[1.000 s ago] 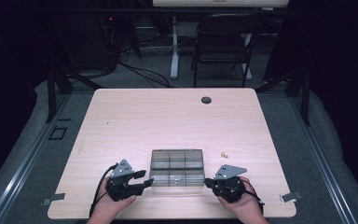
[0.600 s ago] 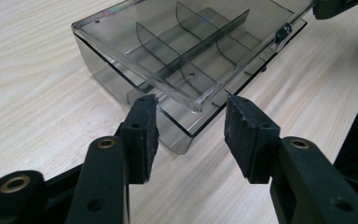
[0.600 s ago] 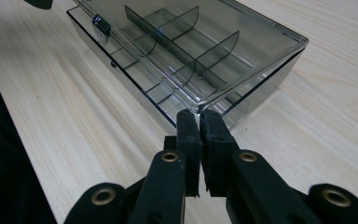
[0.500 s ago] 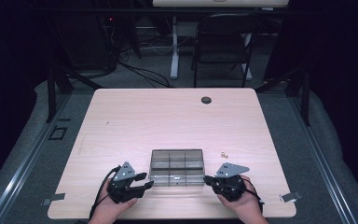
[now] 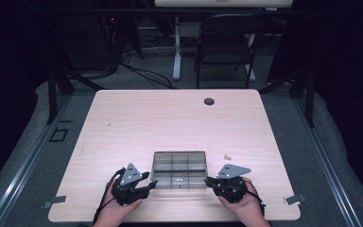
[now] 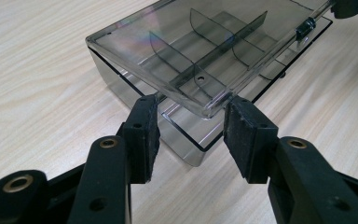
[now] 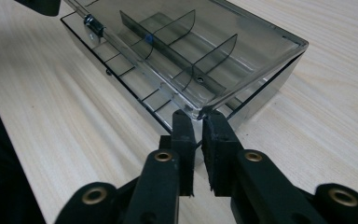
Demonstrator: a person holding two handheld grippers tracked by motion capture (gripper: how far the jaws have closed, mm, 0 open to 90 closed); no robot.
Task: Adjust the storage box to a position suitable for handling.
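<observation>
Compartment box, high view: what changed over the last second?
The left claw jaws have just been opening slightly, astride the lid corner; the right claw jaws have just been opening at the other corner. The compartment box, both hands and the small brass part stayed put.

Ahead of my black left gripper (image 6: 191,135) I see the smoke-grey transparent organiser box (image 6: 205,60); beneath both, the counter (image 6: 37,79) shows pale wood grain.

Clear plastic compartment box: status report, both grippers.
Left gripper open, jaws astride the near corner of the clear plastic compartment box, lid slightly raised. Right gripper nearly shut, jaws just opening, at the lid's other corner. Nothing in the way.
</observation>
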